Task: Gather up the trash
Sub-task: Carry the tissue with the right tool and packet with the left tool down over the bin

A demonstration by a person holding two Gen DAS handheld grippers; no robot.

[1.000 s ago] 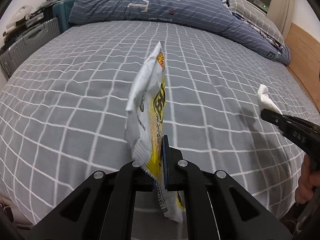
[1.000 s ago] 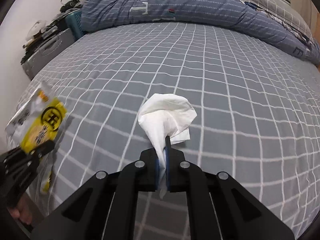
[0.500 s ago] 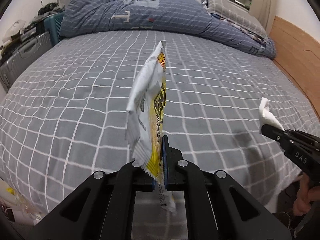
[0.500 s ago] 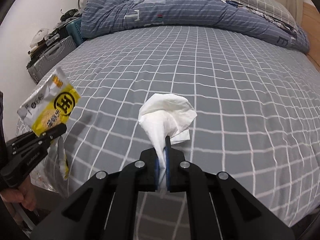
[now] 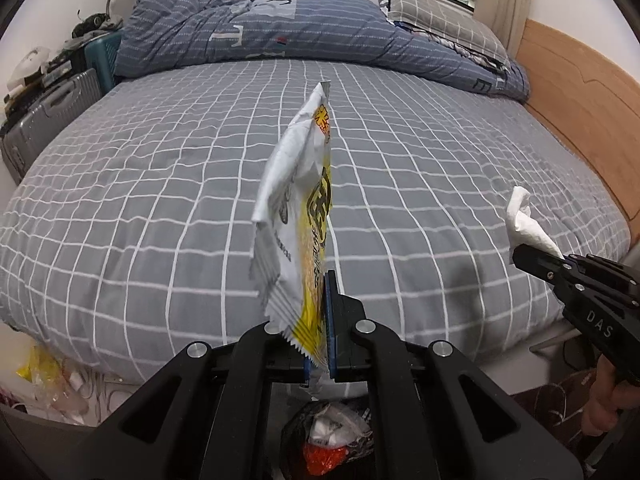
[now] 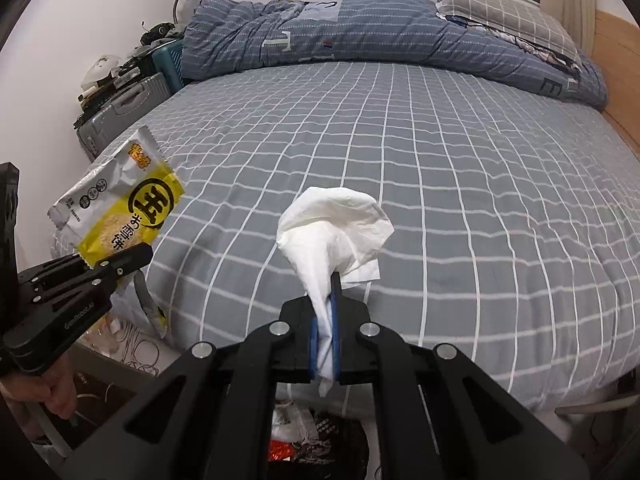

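With the left gripper (image 5: 318, 344) clamped on the snack wrapper (image 5: 298, 224) and the right gripper (image 6: 326, 344) clamped on the tissue (image 6: 336, 224), the trash bag (image 5: 326, 436) lies directly below both, at bottom centre of each frame.

The snack wrapper (image 5: 298, 216) is glossy, crinkled plastic film with a sawtooth-cut edge. The tissue (image 6: 340, 224) is soft, matt paper, crumpled. Both grippers (left gripper (image 5: 319, 344), right gripper (image 6: 325, 344)) are matt black plastic with shiny metal screw heads. The bedsheet (image 5: 160, 200) is matt woven cloth, the headboard (image 5: 580, 92) smooth wood, the suitcase (image 5: 44, 116) ribbed hard plastic.
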